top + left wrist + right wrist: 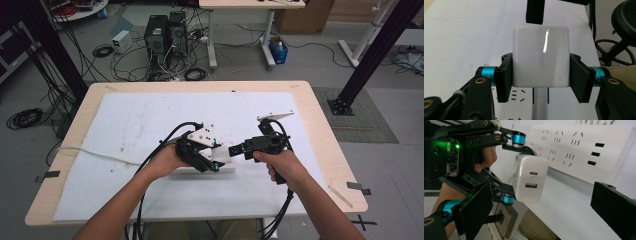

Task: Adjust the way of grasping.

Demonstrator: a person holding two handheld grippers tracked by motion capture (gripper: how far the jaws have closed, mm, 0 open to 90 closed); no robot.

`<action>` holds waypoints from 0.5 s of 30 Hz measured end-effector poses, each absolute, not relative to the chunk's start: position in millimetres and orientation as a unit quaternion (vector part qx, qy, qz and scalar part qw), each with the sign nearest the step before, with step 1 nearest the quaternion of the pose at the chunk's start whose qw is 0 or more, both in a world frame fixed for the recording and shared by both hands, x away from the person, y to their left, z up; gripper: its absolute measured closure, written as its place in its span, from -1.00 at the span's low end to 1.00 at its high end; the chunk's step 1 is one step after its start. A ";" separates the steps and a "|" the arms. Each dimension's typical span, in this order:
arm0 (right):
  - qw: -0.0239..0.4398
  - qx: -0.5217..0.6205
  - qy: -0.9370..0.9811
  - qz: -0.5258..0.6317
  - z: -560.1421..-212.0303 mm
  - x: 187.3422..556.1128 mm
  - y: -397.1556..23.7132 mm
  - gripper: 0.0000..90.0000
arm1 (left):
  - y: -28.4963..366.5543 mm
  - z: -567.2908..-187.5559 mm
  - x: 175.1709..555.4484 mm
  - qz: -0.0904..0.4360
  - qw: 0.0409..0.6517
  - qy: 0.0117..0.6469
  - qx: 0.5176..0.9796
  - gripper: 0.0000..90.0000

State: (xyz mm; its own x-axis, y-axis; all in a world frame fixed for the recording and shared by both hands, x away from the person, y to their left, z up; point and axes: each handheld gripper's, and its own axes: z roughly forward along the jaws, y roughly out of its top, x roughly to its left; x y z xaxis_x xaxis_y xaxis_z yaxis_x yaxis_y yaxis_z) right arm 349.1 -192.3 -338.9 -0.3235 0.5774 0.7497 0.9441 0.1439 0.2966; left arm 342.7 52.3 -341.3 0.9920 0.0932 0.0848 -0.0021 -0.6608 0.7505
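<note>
The table (320, 150) carries a white mat (140, 130) over most of its top, and both forearms come in from the near edge toward the middle of it. On the mat lies a white power strip (584, 147), long and flat, with 3 rows of sockets and 3 USB slots at one end in the right gripper view; in the high view it sits just near of the 2 grippers, mostly hidden under them.

Left gripper (541, 72): clamped on the white charger (541, 60), 1 black pad flat against each side, the block square between them. In the right gripper view the charger (530, 178) hangs just above the strip's near edge, its face with 2 ports turned toward the camera. Whether its prongs touch the strip I cannot tell.

Right gripper (234, 149): to the right of the left one in the high view, pointing left at the charger. Its jaws stand apart, 1 on each side of its own view, with nothing between them.
</note>
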 end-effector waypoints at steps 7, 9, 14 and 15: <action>0.240 -0.528 -0.721 -0.379 -340.3 351.6 -183.1 -0.92 | 49.4 -341.8 343.0 0.060 0.412 0.026 0.909 -0.05; 0.244 -0.527 -0.721 -0.377 -340.8 352.2 -181.1 -0.92 | 49.3 -341.4 343.0 0.063 0.413 0.025 0.908 -0.05; 0.246 -0.528 -0.719 -0.380 -342.2 354.4 -177.4 -0.88 | 48.2 -340.7 342.9 0.065 0.418 0.026 0.906 -0.05; 0.247 -0.528 -0.719 -0.379 -342.5 354.6 -176.5 -0.87 | 47.7 -340.6 343.0 0.065 0.419 0.024 0.906 -0.05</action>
State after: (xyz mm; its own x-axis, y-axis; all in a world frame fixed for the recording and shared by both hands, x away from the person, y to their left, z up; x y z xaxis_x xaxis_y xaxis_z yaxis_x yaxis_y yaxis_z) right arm 354.6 -176.5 -342.5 -0.3205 0.5711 0.7557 0.9462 0.1552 0.2839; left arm 343.0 47.7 -340.6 0.9904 0.0975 0.0977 -0.0112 -0.6486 0.7611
